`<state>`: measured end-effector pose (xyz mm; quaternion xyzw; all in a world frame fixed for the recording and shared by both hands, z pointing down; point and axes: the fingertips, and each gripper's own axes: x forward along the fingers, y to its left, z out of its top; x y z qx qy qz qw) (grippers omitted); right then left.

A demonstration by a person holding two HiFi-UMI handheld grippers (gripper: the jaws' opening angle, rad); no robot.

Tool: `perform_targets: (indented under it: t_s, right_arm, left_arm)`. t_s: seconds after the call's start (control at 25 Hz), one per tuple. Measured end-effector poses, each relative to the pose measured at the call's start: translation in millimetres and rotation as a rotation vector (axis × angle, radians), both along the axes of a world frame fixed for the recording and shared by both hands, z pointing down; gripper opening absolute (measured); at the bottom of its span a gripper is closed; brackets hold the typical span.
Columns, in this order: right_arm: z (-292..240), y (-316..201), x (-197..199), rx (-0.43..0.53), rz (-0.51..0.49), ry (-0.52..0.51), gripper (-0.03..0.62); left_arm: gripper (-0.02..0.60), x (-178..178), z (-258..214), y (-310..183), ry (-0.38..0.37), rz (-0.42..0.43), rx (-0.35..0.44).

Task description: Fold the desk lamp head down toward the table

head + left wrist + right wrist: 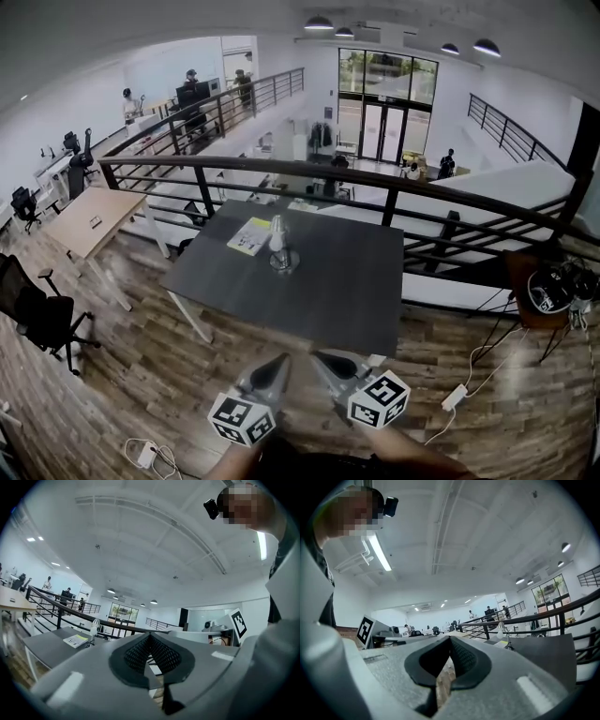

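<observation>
The small white desk lamp [279, 246] stands upright on a round base near the far left part of the dark square table [347, 291]. It also shows small and far off in the left gripper view as the lamp [93, 630] and in the right gripper view as the lamp [501, 631]. My left gripper [279, 362] and right gripper [324, 357] hover side by side over the wooden floor, short of the table's near edge. Both point toward the table. The left gripper [150, 638] and right gripper [449, 641] have their pads together, with nothing between them.
A yellow-and-white booklet [249, 235] lies left of the lamp. A black railing [394, 183] runs behind the table. A wooden desk [94, 220] and an office chair [37, 314] stand at the left. Cables and a power adapter [455, 397] lie on the floor, right.
</observation>
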<state>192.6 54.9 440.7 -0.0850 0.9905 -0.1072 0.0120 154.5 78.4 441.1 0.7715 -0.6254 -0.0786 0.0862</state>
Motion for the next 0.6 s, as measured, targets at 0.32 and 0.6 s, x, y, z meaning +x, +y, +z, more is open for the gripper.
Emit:
perform_targets:
  t_s: [0.32, 0.6]
  right_arm:
    - [1, -55, -55, 0.012, 0.065, 0.024, 0.003]
    - [-11, -88, -135, 0.022, 0.11, 0.019, 0.003]
  left_arm:
    - [0.0, -61, -4, -57, 0.018, 0.058, 0.03]
    - [0.0, -140, -18, -89, 0.006, 0.113, 0.039]
